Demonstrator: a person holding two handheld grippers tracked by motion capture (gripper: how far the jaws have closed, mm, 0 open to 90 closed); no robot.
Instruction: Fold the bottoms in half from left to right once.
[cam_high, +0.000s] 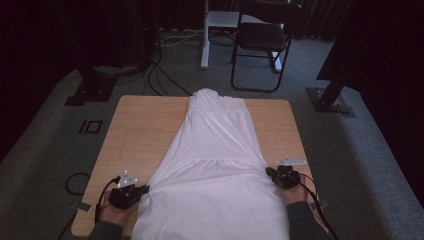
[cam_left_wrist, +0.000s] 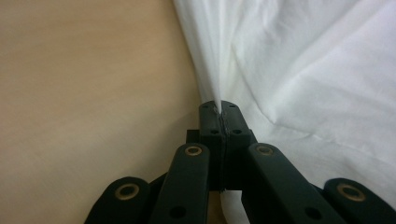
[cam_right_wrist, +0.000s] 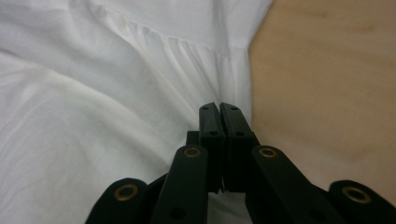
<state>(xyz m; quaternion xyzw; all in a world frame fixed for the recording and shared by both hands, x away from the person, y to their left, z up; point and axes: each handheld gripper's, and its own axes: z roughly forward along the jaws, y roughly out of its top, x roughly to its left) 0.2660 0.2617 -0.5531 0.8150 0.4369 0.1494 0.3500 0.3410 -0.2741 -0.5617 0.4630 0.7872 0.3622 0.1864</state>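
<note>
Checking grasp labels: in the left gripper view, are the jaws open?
No: the left gripper is shut, pinching the white dress's edge.

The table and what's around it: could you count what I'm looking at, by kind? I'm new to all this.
White dress: 1
Wooden table: 1
Hand-held claw: 2, left claw and right claw, each pinched on a side edge of the dress
Folding chair: 1
Total: 5
</note>
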